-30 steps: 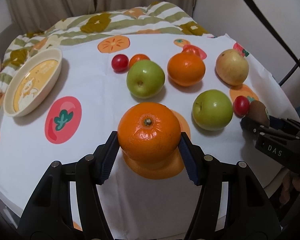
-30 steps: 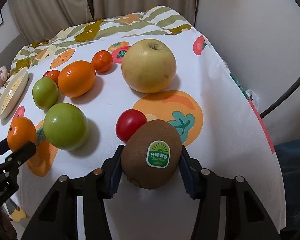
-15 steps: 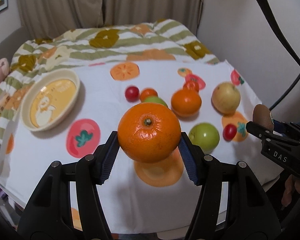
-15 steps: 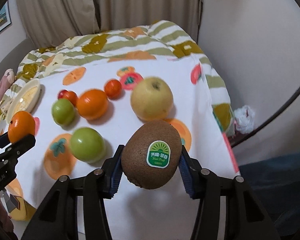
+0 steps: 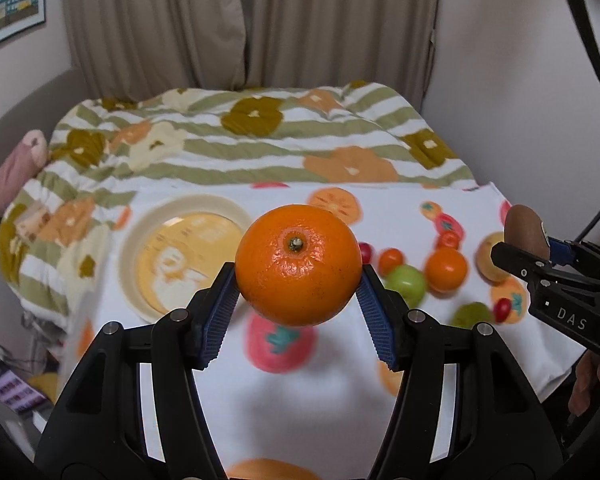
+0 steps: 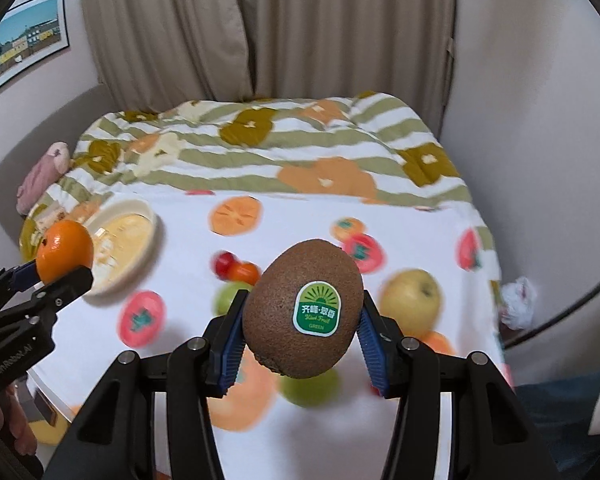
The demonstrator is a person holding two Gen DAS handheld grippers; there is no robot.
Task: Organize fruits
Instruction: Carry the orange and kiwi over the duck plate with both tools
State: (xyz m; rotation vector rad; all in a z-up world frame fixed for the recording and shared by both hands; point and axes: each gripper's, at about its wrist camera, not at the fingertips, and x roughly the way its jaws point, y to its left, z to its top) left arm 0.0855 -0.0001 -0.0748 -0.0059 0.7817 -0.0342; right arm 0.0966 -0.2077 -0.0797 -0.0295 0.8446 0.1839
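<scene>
My left gripper (image 5: 298, 312) is shut on an orange (image 5: 298, 266) and holds it high above the table; the orange also shows in the right wrist view (image 6: 65, 257). My right gripper (image 6: 302, 334) is shut on a brown kiwi (image 6: 304, 308) with a green sticker, also held high; the kiwi shows in the left wrist view (image 5: 526, 232). A cream bowl (image 5: 140, 240) sits at the table's far left. On the cloth lie another orange (image 5: 446, 269), green apples (image 5: 406, 282), a yellow apple (image 6: 410, 302) and small tomatoes (image 5: 391, 259).
The table wears a white cloth (image 5: 380, 360) printed with fruit. Behind it is a bed with a striped flowered quilt (image 5: 260, 140) and curtains. A wall stands close on the right. A crumpled white thing (image 6: 516, 300) lies past the table's right edge.
Both grippers have risen well above the table with their fruit, the orange and the kiwi. The table and bowl now look smaller and farther below.
</scene>
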